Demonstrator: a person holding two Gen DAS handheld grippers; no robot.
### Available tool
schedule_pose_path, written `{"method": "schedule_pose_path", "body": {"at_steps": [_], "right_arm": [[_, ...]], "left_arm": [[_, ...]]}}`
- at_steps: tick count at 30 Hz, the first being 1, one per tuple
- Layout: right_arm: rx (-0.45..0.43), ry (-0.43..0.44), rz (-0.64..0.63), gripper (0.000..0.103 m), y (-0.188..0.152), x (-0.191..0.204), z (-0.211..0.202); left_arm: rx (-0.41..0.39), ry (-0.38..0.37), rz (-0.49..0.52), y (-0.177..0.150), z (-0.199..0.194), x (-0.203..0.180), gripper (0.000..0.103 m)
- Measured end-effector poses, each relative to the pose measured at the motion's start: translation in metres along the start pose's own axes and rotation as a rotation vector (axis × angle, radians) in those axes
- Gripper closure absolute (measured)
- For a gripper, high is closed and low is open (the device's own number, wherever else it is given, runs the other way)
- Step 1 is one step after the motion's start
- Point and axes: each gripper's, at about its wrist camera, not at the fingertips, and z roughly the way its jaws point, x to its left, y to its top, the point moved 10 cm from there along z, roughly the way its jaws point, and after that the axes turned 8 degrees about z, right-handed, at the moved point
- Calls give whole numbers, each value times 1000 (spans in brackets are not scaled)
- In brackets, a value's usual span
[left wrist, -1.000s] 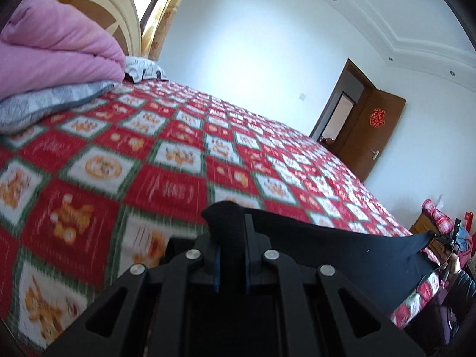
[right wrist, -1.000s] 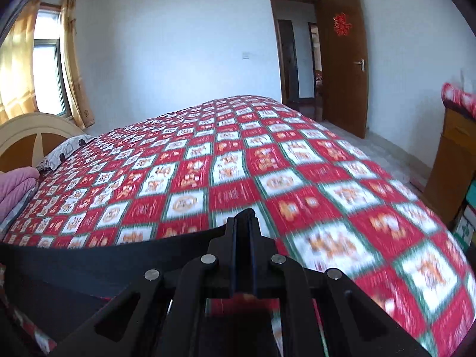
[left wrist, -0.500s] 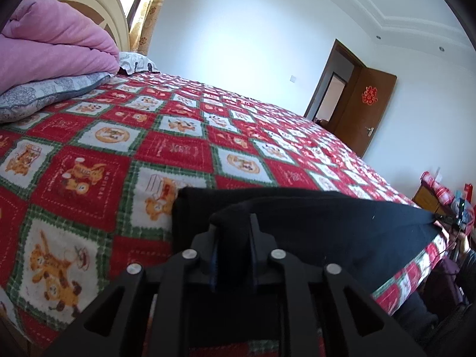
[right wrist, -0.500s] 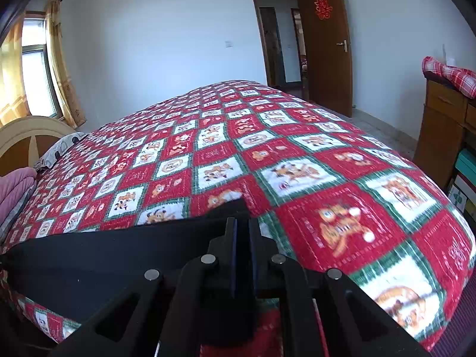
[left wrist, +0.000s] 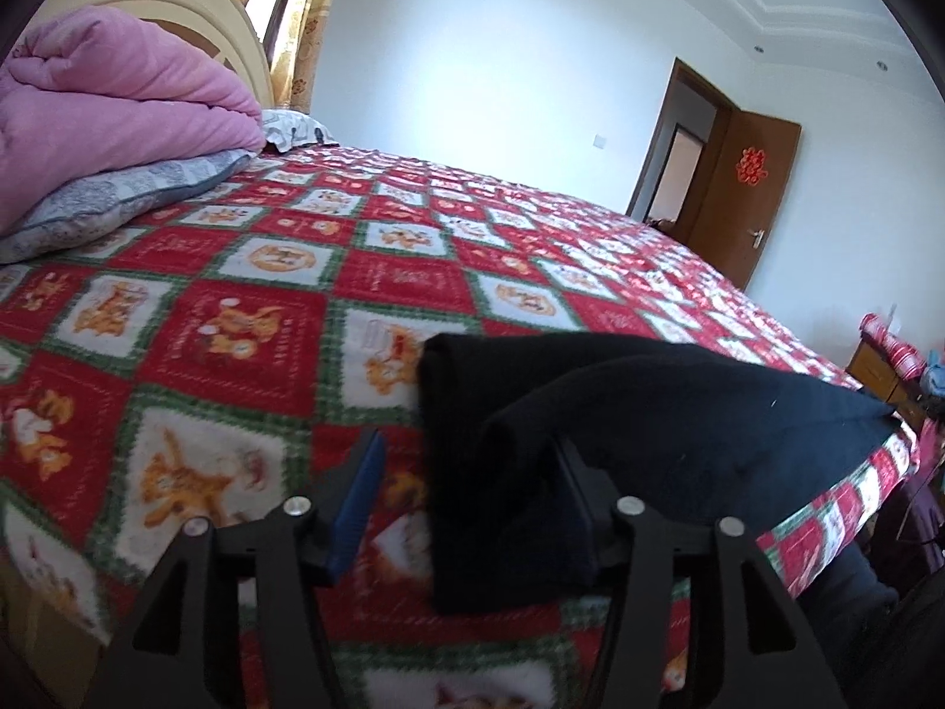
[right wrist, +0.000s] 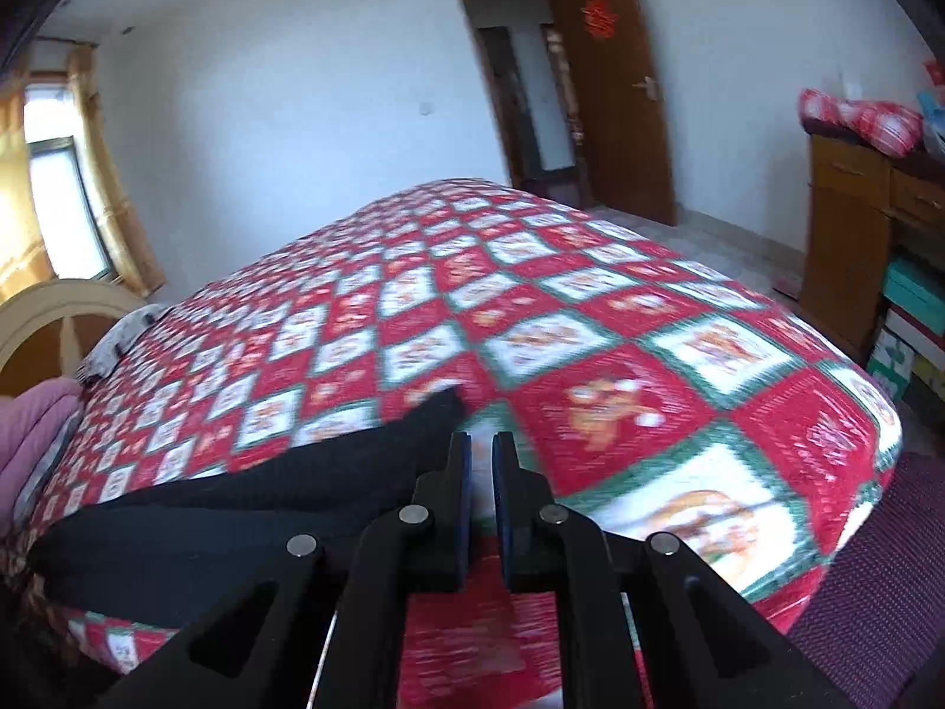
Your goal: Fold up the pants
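Observation:
The black pants [left wrist: 649, 413] lie as a long folded strip near the front edge of the red checked bedspread [left wrist: 236, 325]. My left gripper [left wrist: 466, 472] is over their left end, and its jaws are opening. The cloth sits between them and drapes over the right finger [left wrist: 573, 502], while the left blue pad [left wrist: 357, 502] stands clear of it. In the right wrist view the pants [right wrist: 236, 520] stretch away to the left. My right gripper [right wrist: 481, 461] is shut to a narrow slit through which the bedspread [right wrist: 620, 354] shows. The pants' corner rests just left of its left finger.
A pink quilt [left wrist: 106, 106] on a grey pillow [left wrist: 118, 195] is piled by the headboard at the left. A wooden cabinet [right wrist: 850, 224] with stacked boxes stands right of the bed. The brown door [right wrist: 614, 100] is open at the far wall.
My left jaws have gone from pinched on the pants to wide apart, and the cloth has sunk onto the bed. The right gripper has shifted; the pants corner now lies beside its fingers.

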Motion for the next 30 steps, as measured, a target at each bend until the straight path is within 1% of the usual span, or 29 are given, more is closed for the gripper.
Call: {"method": "schedule_pose_path", "body": {"at_steps": [1, 2, 4, 5, 6, 7, 8, 9, 10, 11, 14, 15, 16, 18, 21, 22, 24, 26, 28, 30], "right_arm": [[3, 18, -14, 95, -1, 12, -1], [8, 48, -47, 95, -4, 34, -2], [26, 77, -104, 94, -12, 70, 3], [43, 93, -135, 88, -18, 90, 9], [69, 112, -176, 70, -26, 117, 17], [84, 124, -199, 58, -32, 132, 23], [112, 158, -237, 41, -43, 163, 34], [123, 178, -255, 40, -50, 178, 39], [142, 214, -292, 40, -62, 207, 49], [154, 225, -323, 40, -72, 226, 58], [207, 203, -379, 40, -102, 260, 86], [241, 199, -384, 40, -114, 267, 95], [302, 197, -384, 40, -132, 273, 106], [372, 187, -395, 40, -158, 278, 111], [435, 162, -462, 40, -191, 269, 106], [452, 152, -489, 40, -200, 265, 102], [453, 137, -561, 40, -214, 258, 88], [464, 137, -593, 40, -221, 254, 77], [480, 153, -580, 40, -224, 250, 65], [473, 163, -558, 40, -222, 249, 59]], "left_arm": [[2, 6, -4, -1, -1, 2, 44], [6, 16, -8, -3, -3, 6, 42], [9, 41, -20, -6, -8, 12, 40], [10, 48, -24, -6, -9, 14, 40], [11, 64, -32, -6, -11, 16, 40], [13, 78, -36, -6, -13, 19, 40], [14, 88, -40, -6, -15, 20, 40], [15, 100, -45, -5, -17, 22, 40], [15, 115, -47, -5, -20, 24, 40], [15, 122, -48, -5, -22, 25, 40], [18, 145, -64, -7, -29, 32, 37], [20, 146, -76, -8, -30, 34, 37], [22, 143, -87, -10, -30, 36, 37], [26, 132, -109, -12, -30, 37, 37], [44, 100, -149, -17, -25, 34, 37], [49, 83, -163, -18, -23, 32, 37], [62, 41, -185, -20, -20, 25, 37], [76, 13, -187, -21, -20, 16, 37], [83, -5, -180, -21, -26, 6, 37], [86, -19, -195, -22, -35, 0, 37]]}}
